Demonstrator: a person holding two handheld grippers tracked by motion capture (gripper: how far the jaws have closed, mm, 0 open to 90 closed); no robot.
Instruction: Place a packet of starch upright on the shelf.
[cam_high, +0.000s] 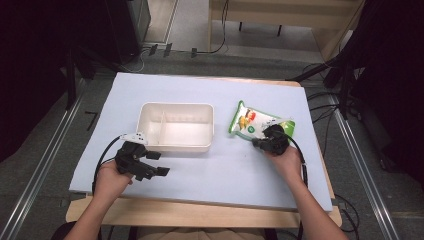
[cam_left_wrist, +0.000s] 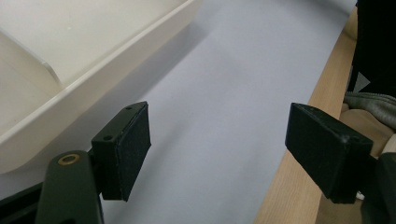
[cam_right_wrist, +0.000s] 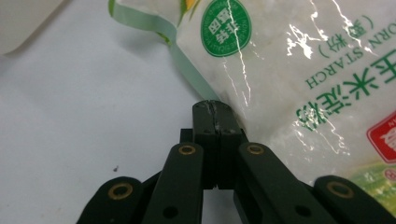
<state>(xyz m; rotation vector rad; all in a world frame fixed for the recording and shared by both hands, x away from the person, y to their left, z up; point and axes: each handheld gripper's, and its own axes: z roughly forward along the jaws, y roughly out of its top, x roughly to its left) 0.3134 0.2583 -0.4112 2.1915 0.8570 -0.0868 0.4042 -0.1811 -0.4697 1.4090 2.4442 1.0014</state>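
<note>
Wooden table (cam_high: 210, 212) w/ pale-blue sheet (cam_high: 225, 170); on sheet: cream tray (cam_high: 176, 146), starch bag (cam_high: 250, 121).

Right tool (cam_right_wrist: 216, 119) sits at bottom centre, jaws pressed together on the green edge of the corn starch bag (cam_right_wrist: 299, 79), which fills the upper right over the pale tabletop (cam_right_wrist: 84, 107).

One white tray (cam_high: 176, 146) sitting on table, showing two compartments split by one divider (cam_high: 161, 123). One corn starch bag (cam_high: 252, 121) lying beside it. Two grippers showing: left gripper (cam_high: 159, 163), right gripper (cam_high: 258, 142), each carrying two black jaws and trailing one cable. Two hands holding them. One pale sheet (cam_high: 225, 165) covering one wooden table (cam_high: 200, 212).
</note>
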